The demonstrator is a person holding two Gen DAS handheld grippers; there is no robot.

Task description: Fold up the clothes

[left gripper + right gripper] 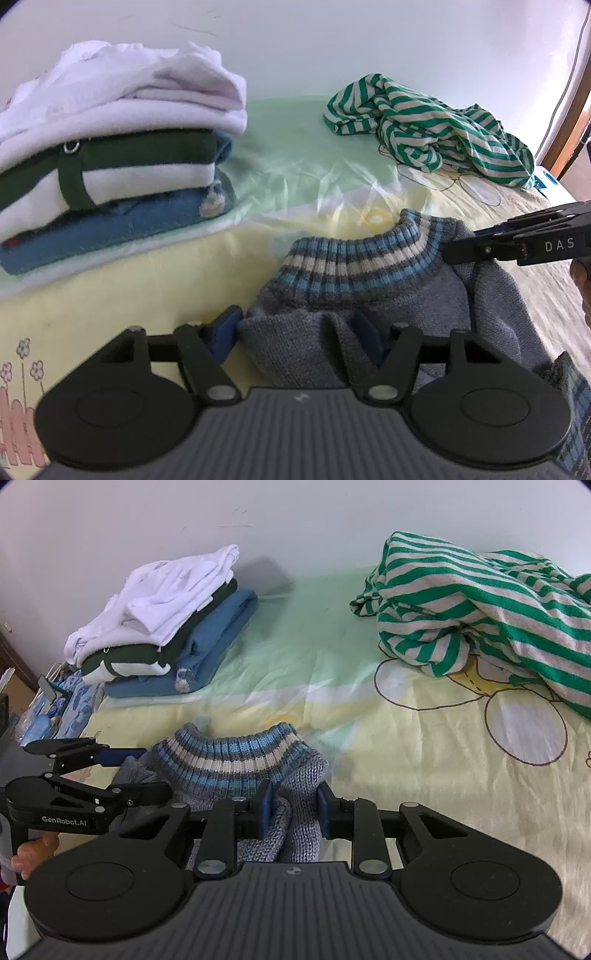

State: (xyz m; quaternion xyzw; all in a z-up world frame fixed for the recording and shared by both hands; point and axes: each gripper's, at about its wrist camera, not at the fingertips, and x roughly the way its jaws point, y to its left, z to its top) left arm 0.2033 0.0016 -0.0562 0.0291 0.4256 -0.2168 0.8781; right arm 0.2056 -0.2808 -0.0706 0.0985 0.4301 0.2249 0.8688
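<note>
While no box or basket shows, the bed (pixel 424 738) carries everything: a striped green garment (pixel 480 609) crumpled far right, a folded stack (pixel 166 627) far left, and the grey sweater (pixel 236 768) near the front, collar pointing away. The left gripper (pixel 295 332) straddles its knit loosely, jaws spread. The right gripper (pixel 293 808) pinches a fold.
</note>
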